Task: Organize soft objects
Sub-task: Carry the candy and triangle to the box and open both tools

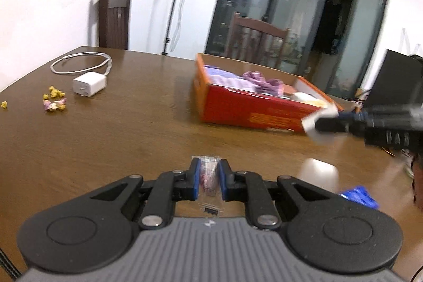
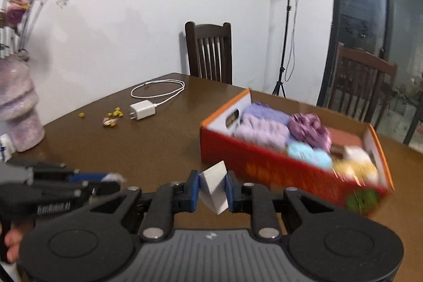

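Note:
My left gripper (image 1: 208, 171) is shut on a small clear plastic packet (image 1: 209, 177) with something pink inside, held above the brown table (image 1: 119, 139). My right gripper (image 2: 212, 185) is shut on a folded white pad (image 2: 214, 186); from the left wrist it shows at the right edge as the right gripper (image 1: 321, 127) with the white pad (image 1: 318, 127) in front of the box. The red and orange cardboard box (image 2: 277, 165) holds several soft things: lilac yarn, a purple scrunchie (image 2: 309, 128), light blue and yellow pieces. The left gripper (image 2: 111, 180) appears blurred at the lower left.
A white charger (image 2: 142, 110) with its coiled cable lies at the table's far side, next to scattered yellow and pink bits (image 2: 113, 116). A pink vase (image 2: 18, 112) with flowers stands at the left. Two wooden chairs, a light stand (image 2: 288, 17) and glass doors lie beyond. A blue object (image 1: 359, 196) lies at the right.

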The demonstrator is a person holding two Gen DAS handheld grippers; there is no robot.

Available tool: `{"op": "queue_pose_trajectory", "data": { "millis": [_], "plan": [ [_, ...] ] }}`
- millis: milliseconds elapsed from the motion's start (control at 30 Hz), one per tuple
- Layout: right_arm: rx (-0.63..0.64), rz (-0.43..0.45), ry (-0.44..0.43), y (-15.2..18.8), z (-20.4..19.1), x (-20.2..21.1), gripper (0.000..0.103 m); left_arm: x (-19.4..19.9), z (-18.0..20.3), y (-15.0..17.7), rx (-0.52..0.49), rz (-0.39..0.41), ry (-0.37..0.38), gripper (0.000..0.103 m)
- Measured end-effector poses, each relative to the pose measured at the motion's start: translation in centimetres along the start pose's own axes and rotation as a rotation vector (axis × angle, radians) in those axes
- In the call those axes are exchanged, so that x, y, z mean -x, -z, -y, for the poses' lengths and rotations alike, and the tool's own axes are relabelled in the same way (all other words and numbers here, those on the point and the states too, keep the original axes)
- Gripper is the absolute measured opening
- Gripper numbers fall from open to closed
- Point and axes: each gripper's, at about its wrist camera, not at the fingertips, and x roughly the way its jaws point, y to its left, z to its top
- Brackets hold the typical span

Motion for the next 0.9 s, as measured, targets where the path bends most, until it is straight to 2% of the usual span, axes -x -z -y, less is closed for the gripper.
{"op": "queue_pose_trajectory", "data": {
  "millis": [167,400,533,667,800,900],
  "plan": [
    [-0.065,-0.007,0.029,4.4,1.4,4.3,0.020,0.9,3.3,0.5,-0.047,-0.007,0.069,0.015],
    [-0.124,0.050,0.078,5.6,4.6,6.6,0.020,-1.0,6.5,-0.4,-0.092,-0.016,0.108,0.015],
    [-0.145,0.086,0.088,4.8,6.6,5.9,0.020,-2.4,7.0,-3.4,-0.100,0.030,0.140,0.015],
    [-0.156,0.109,0.091,2.4,9.0,3.6,0.020,-5.6,6.8,-7.5,-0.104,0.057,0.123,0.015],
    [-0.161,0.120,0.086,0.2,11.2,0.4,0.021,-10.2,6.2,-10.8,-0.083,0.025,0.122,0.016],
    [-0.207,0.132,0.078,-1.8,13.9,-2.0,0.021,-14.2,5.8,-12.6,-0.116,-0.005,0.065,0.015]
  ]
}}
